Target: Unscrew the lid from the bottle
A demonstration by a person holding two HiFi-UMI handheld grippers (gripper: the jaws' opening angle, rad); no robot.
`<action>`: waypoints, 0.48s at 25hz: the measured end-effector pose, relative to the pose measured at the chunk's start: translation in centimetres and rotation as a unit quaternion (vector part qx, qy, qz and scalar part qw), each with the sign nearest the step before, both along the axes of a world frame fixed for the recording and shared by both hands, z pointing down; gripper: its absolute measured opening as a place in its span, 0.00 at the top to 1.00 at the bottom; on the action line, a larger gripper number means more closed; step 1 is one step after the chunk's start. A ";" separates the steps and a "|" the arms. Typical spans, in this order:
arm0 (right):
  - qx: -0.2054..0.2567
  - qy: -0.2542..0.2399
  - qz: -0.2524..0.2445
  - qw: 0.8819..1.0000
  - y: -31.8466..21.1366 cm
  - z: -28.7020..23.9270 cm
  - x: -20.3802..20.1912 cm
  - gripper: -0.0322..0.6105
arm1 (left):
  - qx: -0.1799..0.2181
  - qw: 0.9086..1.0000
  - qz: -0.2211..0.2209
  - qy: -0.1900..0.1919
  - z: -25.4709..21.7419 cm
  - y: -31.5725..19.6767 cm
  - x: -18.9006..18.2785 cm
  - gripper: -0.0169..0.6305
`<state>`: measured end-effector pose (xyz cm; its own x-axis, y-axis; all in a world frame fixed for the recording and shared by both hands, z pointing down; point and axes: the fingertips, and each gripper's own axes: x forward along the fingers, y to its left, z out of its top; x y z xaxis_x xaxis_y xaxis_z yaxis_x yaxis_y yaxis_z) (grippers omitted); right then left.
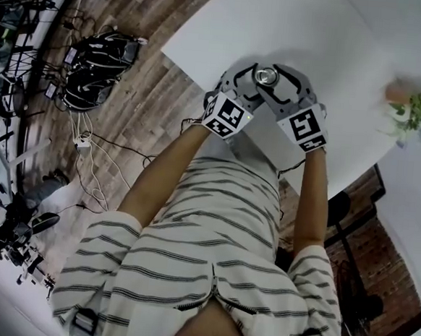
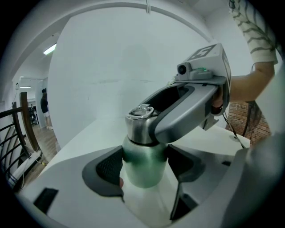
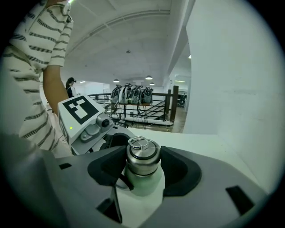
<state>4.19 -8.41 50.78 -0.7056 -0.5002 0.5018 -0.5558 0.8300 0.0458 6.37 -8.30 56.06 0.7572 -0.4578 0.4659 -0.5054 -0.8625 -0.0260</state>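
A pale green bottle (image 2: 142,167) with a steel lid (image 3: 142,156) stands upright on the white table (image 1: 351,37), near its front edge. My left gripper (image 2: 143,165) is shut on the green body, with a dark pad pressed against each side. My right gripper (image 3: 143,167) reaches in from the other side and is shut on the steel lid, its pads hugging the cap just above the green body. One of its fingers (image 2: 178,116) wraps the lid in the left gripper view. In the head view both grippers meet around the bottle (image 1: 265,76). The lid's ring handle lies flat on top.
A small potted plant (image 1: 416,111) stands on the table to the right. Cables and dark gear (image 1: 94,75) lie on the wooden floor to the left, past the table edge. A railing with hanging backpacks (image 3: 133,95) is far behind.
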 end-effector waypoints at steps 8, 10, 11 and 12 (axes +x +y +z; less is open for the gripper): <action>-0.004 0.002 -0.145 0.989 0.6 0.0 -0.1 0.55 | 0.000 1.000 0.003 -0.002 0.0 0.1 0.1 0.49; -0.009 0.000 -0.188 0.982 0.8 0.1 -0.1 0.55 | -0.001 1.000 0.004 -0.004 0.1 0.2 0.1 0.49; -0.011 0.002 -0.210 0.978 0.8 0.1 -0.1 0.55 | -0.001 1.000 0.004 -0.005 0.1 0.2 0.1 0.49; -0.012 0.006 -0.232 0.973 0.8 0.1 -0.2 0.55 | -0.002 1.000 0.005 -0.006 0.1 0.1 0.0 0.49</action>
<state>4.03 -7.56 50.85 -0.8469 -0.1181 0.5184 -0.1216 0.9922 0.0274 6.37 -8.19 56.15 0.7554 -0.4489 0.4774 -0.4971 -0.8672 -0.0290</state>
